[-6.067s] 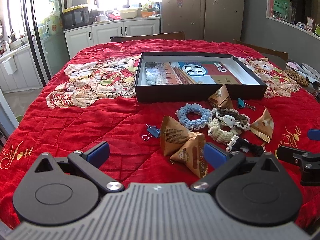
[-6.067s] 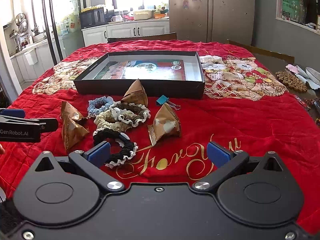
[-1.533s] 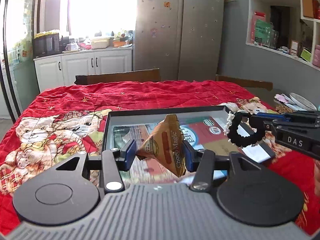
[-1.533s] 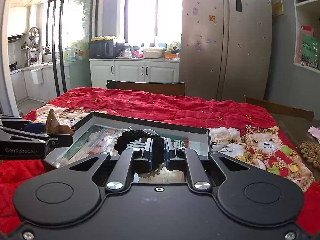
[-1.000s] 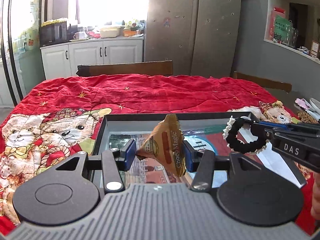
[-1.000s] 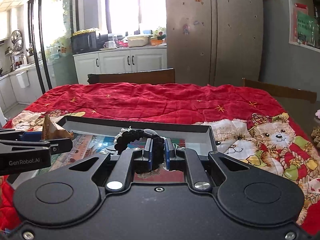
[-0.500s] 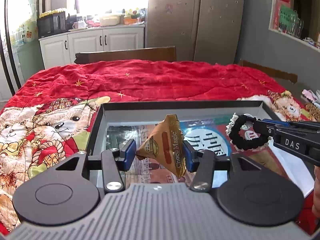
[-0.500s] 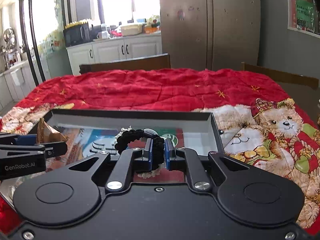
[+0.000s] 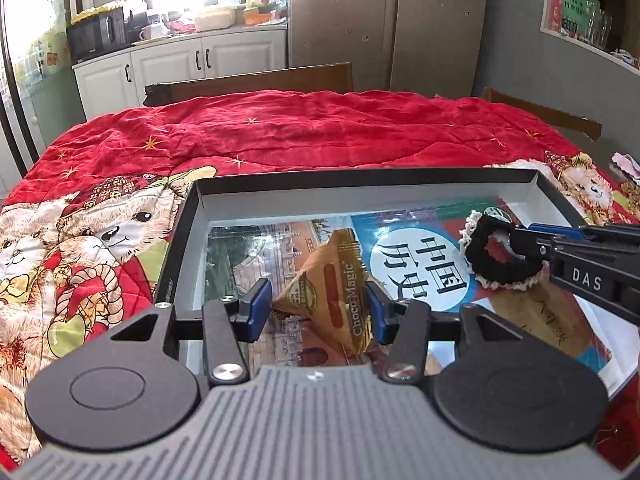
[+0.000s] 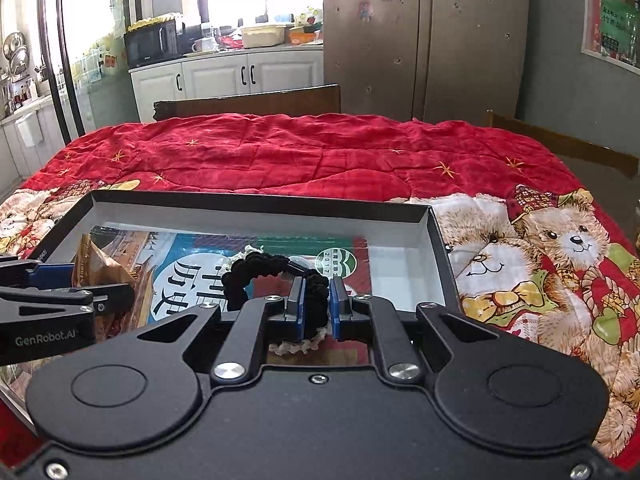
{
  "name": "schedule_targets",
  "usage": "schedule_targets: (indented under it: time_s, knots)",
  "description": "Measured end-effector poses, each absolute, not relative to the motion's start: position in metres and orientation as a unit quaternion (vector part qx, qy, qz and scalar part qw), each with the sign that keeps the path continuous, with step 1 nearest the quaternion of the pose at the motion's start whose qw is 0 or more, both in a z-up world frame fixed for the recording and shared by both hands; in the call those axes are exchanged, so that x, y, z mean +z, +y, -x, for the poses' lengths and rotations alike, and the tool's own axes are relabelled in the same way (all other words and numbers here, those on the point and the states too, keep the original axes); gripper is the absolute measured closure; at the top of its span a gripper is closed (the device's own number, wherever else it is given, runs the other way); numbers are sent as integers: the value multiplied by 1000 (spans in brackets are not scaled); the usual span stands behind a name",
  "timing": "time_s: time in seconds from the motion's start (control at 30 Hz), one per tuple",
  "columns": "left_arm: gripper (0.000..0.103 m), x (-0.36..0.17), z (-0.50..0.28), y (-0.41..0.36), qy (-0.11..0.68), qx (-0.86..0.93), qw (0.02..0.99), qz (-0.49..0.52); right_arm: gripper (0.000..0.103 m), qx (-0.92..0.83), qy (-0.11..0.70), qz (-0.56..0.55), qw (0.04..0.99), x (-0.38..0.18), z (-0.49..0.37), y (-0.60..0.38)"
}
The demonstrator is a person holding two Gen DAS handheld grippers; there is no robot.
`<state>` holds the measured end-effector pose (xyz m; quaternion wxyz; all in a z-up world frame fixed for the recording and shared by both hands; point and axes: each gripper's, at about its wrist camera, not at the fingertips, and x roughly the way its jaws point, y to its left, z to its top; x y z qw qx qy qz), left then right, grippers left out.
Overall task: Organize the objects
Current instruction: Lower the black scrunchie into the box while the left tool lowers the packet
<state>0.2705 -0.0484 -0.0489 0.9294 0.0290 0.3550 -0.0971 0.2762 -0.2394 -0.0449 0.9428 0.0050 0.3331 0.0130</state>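
A shallow black box (image 9: 360, 178) lies on the red quilt with a printed calendar sheet (image 9: 424, 264) on its floor. My left gripper (image 9: 316, 304) is shut on a brown triangular Choco Magic snack packet (image 9: 332, 284), held just above the box's left half. My right gripper (image 10: 316, 304) is shut on a black scrunchie with cream lace trim (image 10: 256, 266), over the middle-right of the box (image 10: 260, 200). In the left wrist view the right gripper (image 9: 516, 240) reaches in from the right with the scrunchie (image 9: 500, 272). In the right wrist view the left gripper (image 10: 80, 280) and its packet (image 10: 96, 264) show at the left.
The red quilt (image 9: 320, 132) with teddy-bear prints covers the whole table. Wooden chair backs (image 9: 248, 80) stand at its far edge and far right. White kitchen cabinets (image 10: 224, 72) and a grey fridge (image 10: 424, 40) lie beyond.
Both grippers have sunk and tipped down over the box, each with its load; the box now fills more of each view. Six seconds ago both stood open over the items on the quilt.
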Motion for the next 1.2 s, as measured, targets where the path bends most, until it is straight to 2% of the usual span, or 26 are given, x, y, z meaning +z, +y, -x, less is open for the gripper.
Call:
schedule_targets:
  time_s: [0.23, 0.5, 0.57, 0.73, 0.93, 1.2]
  knots:
    - [44, -49, -270, -50, 357, -97, 928, -36, 90, 11, 345, 6, 938, -48, -279, -237]
    - [35, -48, -269, -50, 352, -95, 930, -40, 83, 12, 343, 1, 939, -47, -278, -236]
    - [32, -47, -269, -50, 352, -96, 930, -37, 69, 12, 341, -2, 940, -47, -277, -237]
    - [25, -44, -266, -49, 341, -95, 934, -36, 59, 14, 321, -4, 947, -41, -271, -239]
    - [15, -36, -258, -49, 318, -94, 943, -37, 57, 12, 296, -23, 955, -31, -262, -246]
    - [11, -25, -247, -48, 296, -88, 950, -42, 55, 18, 282, -27, 959, -22, -252, -246]
